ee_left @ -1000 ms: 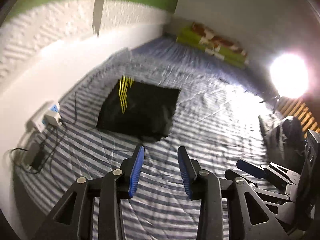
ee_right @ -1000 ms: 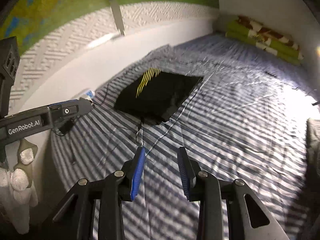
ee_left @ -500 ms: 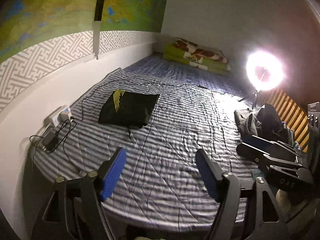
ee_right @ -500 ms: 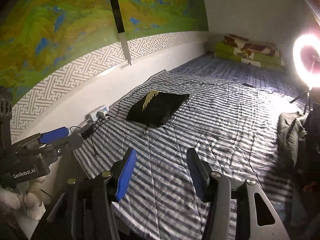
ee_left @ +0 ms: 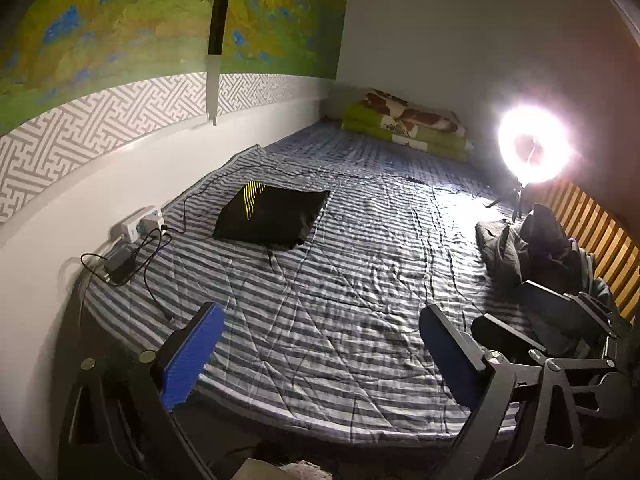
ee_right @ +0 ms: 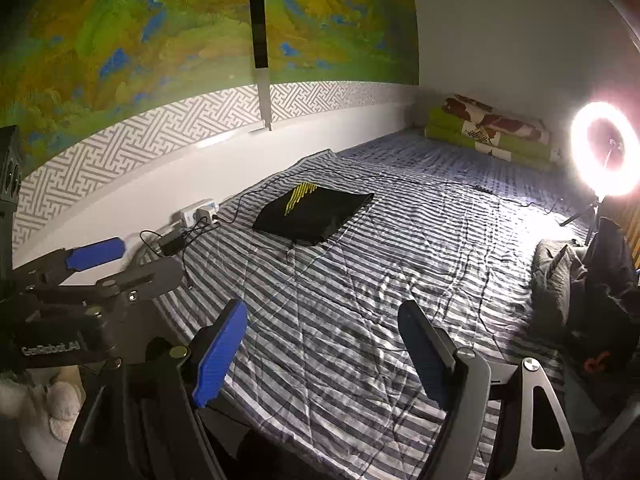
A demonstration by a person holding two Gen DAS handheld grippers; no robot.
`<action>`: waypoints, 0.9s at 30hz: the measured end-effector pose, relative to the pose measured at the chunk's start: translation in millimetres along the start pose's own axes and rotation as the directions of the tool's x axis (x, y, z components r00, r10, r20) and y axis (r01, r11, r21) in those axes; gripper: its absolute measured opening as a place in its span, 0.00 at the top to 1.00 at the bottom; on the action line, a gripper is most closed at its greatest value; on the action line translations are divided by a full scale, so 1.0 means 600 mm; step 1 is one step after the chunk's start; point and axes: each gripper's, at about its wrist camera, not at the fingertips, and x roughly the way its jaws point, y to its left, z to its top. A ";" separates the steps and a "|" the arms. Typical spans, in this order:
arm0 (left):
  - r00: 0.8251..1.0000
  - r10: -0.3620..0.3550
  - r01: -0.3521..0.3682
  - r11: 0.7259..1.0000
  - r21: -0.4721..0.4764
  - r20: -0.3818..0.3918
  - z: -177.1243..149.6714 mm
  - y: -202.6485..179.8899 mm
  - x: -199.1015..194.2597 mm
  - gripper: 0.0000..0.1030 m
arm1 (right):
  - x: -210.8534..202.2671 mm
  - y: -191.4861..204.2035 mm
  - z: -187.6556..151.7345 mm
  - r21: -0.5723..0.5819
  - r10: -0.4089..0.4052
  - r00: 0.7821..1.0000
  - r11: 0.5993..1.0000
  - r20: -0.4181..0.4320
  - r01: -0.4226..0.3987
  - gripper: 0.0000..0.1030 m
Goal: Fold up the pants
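Both grippers, left gripper point(ee_left: 320, 344) and right gripper point(ee_right: 324, 340), angle downward, jaws just opened, empty; pulled back from folded pants point(ee_left: 272, 216).

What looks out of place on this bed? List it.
The folded black pants with yellow stripes lie flat and neat. Off to the right edge, a crumpled pile of dark clothes sits unfolded. Thin black cables trail loose across the striped blue-grey bedsheet. Nothing looks spilled or damaged.
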 end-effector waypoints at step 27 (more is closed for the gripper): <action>0.996 0.052 -0.055 0.998 -0.036 -0.068 -0.027 0.050 0.084 0.01 | 0.058 -0.025 -0.012 0.045 -0.046 0.997 0.998 -0.055 0.049 0.28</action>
